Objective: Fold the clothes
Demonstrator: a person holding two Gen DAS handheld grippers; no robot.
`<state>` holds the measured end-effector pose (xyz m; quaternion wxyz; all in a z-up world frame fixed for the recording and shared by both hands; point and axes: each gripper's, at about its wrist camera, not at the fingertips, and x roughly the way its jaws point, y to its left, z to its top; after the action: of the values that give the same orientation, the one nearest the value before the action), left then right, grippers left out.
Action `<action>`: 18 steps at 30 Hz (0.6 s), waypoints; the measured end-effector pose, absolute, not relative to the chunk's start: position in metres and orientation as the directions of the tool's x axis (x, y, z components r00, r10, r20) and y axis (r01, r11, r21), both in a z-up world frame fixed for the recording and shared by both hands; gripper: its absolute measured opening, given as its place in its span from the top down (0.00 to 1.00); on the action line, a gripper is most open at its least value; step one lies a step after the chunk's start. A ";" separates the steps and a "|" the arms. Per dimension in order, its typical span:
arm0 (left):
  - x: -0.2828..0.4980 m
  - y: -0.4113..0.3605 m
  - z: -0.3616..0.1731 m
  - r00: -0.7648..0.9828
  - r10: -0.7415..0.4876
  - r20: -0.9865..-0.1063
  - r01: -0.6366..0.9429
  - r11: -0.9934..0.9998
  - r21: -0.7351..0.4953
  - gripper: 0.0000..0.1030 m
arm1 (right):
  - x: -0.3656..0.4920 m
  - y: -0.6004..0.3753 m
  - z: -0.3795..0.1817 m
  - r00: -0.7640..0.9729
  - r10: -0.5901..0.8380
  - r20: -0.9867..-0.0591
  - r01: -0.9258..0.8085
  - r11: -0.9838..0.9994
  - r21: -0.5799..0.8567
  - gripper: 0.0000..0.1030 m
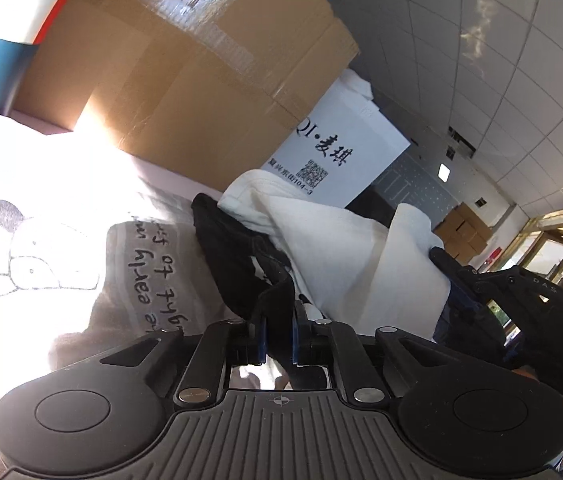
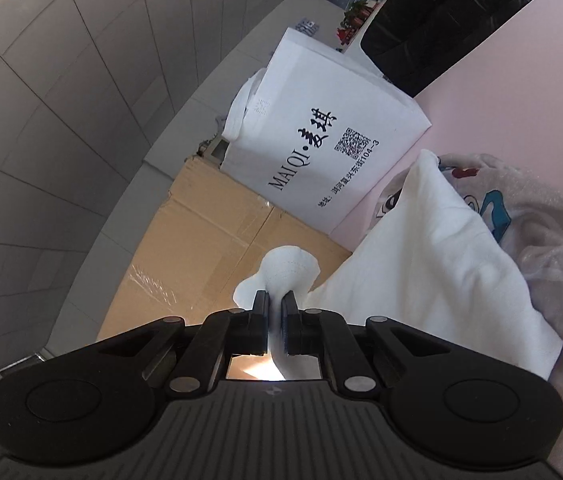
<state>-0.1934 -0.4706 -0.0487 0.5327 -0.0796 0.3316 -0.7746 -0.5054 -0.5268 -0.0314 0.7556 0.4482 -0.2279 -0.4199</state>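
In the left wrist view my left gripper (image 1: 279, 320) is shut on a fold of a black garment (image 1: 233, 248), which lies crumpled against a white garment (image 1: 341, 248). My right gripper (image 1: 441, 258) reaches in from the right and meets the far edge of that white cloth. In the right wrist view my right gripper (image 2: 275, 300) is shut on a bunched corner of the white garment (image 2: 421, 280); a knob of cloth sticks out past the fingertips. The white garment hangs taut over a pale printed garment (image 2: 541, 220).
A cardboard box (image 1: 185, 80) and a white printed bag (image 1: 341, 152) stand behind the clothes on the pink surface (image 2: 521, 60). A grey shirt with lettering (image 1: 153, 272) and a sunlit shirt with a cartoon animal (image 1: 41, 248) lie at left. A dark object (image 2: 441, 20) stands further back.
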 end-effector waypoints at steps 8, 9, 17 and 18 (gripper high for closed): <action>-0.171 -0.412 0.000 -0.368 -0.929 0.043 0.769 -0.330 -0.548 0.95 | -0.533 -0.462 0.029 0.459 -0.856 0.238 0.330 0.413 0.849 0.95; -0.166 -0.404 0.009 -0.353 -0.932 0.080 0.762 -0.337 -0.553 0.95 | -0.535 -0.453 0.039 0.449 -0.855 0.261 0.326 0.428 0.843 0.95; -0.099 -0.298 0.079 -0.173 -0.928 0.331 0.798 -0.329 -0.505 0.95 | -0.535 -0.400 0.076 0.449 -0.818 0.360 0.231 0.496 0.837 0.95; -0.090 -0.280 0.086 -0.145 -0.929 0.342 0.818 -0.307 -0.486 0.95 | -0.530 -0.396 0.078 0.463 -0.810 0.361 0.218 0.498 0.839 0.95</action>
<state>-0.0896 -0.2805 0.0858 0.5815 -0.2990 0.0922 -0.7509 -0.5303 -0.3959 0.0777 0.7694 0.3735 -0.3963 -0.3338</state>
